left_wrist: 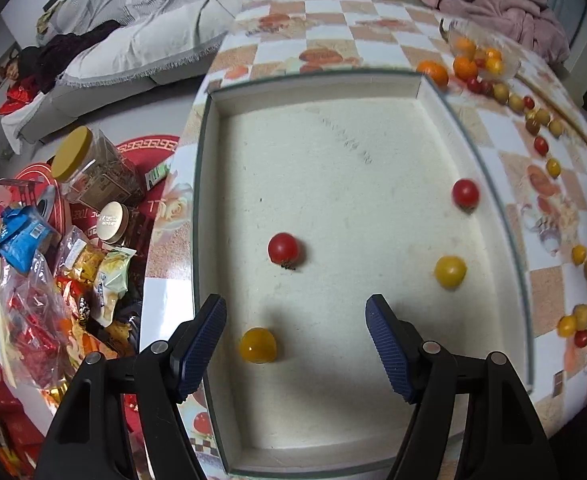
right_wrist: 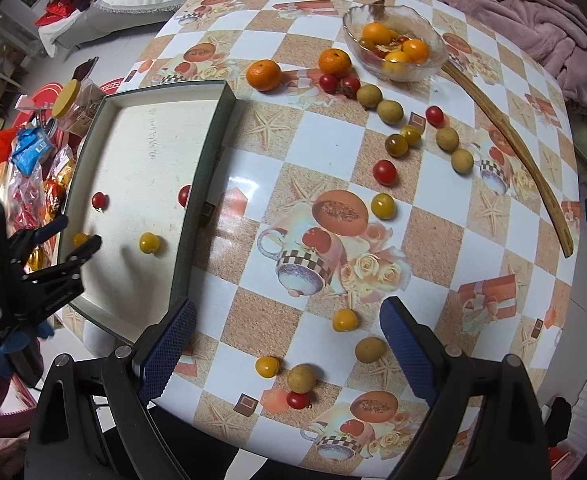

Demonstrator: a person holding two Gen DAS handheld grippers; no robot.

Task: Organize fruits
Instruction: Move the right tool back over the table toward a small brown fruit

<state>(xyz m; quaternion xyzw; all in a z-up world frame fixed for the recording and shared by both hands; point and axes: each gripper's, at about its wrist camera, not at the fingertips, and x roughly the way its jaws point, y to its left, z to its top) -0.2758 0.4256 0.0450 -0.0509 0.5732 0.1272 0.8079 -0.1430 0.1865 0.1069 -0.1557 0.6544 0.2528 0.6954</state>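
Between the right tongs, low on the worktop: yellow tomato, longan, red tomato. Right tongs spread wide, empty, nearest. Left tongs also wide, empty, over the tray.

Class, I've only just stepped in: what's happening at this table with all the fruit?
A person with a gripper in each hand is sorting fruit into a tray. Four cherry tomatoes lie in it: two red and two yellow. The left gripper hangs open over the tray, holding nothing. The right gripper is open above loose fruit on the table. Two oranges, more tomatoes and a bowl of fruit sit beyond.
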